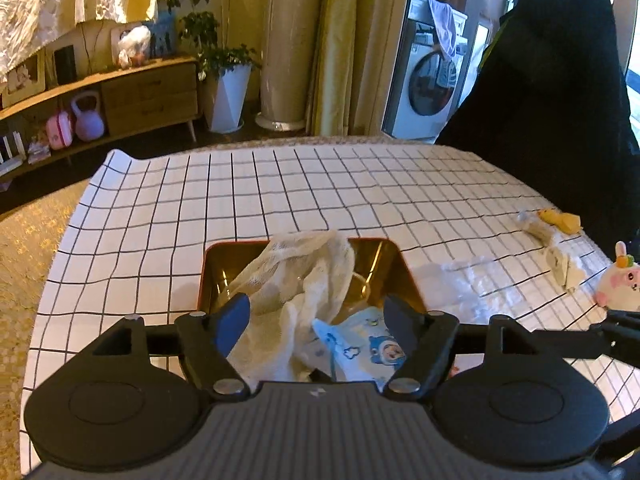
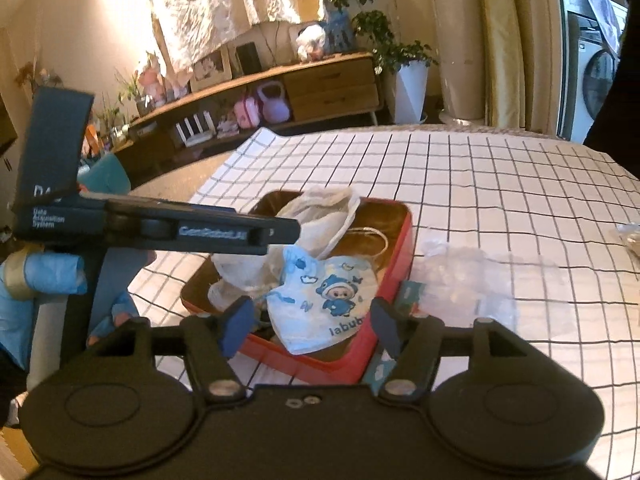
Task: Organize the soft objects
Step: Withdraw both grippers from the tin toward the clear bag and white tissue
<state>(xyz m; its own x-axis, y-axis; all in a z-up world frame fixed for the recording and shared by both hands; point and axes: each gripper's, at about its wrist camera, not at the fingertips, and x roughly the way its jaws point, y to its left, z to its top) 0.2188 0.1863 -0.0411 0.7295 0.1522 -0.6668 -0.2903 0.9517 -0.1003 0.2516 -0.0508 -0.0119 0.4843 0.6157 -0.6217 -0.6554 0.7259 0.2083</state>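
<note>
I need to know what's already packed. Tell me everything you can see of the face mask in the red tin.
The face mask is a small folded one, pale blue and white, printed with a blue cartoon figure, clouds and the letters "labub". It looks like soft non-woven fabric. It lies tilted in the near end of the red tin, leaning against the white mesh cloth behind it. The right gripper stands open around it, not touching it.
</note>
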